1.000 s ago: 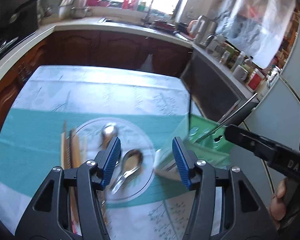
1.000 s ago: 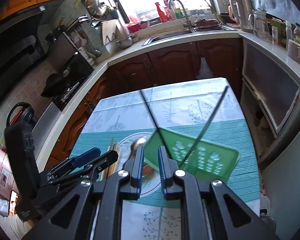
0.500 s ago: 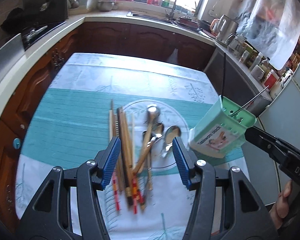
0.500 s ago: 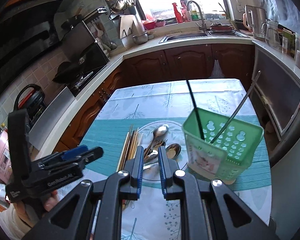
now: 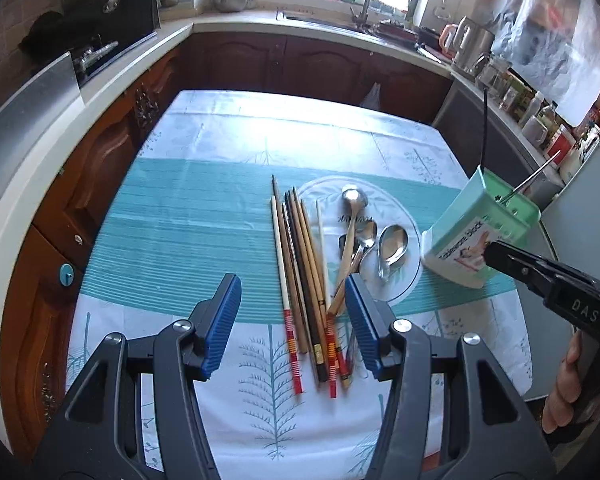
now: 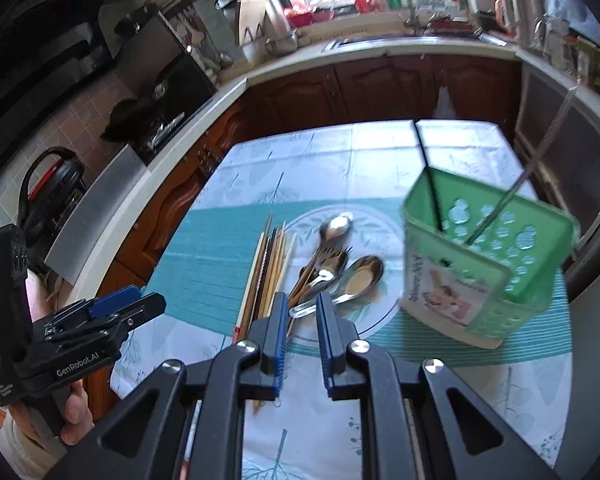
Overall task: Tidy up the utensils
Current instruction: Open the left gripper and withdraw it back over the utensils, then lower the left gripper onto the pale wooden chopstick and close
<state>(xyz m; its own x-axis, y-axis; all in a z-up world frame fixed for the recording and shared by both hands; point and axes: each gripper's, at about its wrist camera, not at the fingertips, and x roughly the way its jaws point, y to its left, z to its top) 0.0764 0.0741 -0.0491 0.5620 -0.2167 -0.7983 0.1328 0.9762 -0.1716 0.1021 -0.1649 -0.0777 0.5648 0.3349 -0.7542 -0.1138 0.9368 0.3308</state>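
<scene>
Several chopsticks lie side by side on the tablecloth, just left of a clear glass plate. On the plate rest several metal spoons. A green perforated utensil holder stands right of the plate with a black stick and a metal stick in it. My left gripper hangs open above the near ends of the chopsticks, holding nothing. My right gripper hovers over the spoon handles with a narrow gap and nothing between its fingers. The holder is to its right, the chopsticks to its left.
The table has a white and teal cloth. Brown cabinets and a pale counter run along the left and far sides, with a sink under the window. A hand holds the left gripper.
Both cameras have pulled back and up from the plate, so the chopsticks came fully into view. The holder went from right in front of the right gripper to its right side.
</scene>
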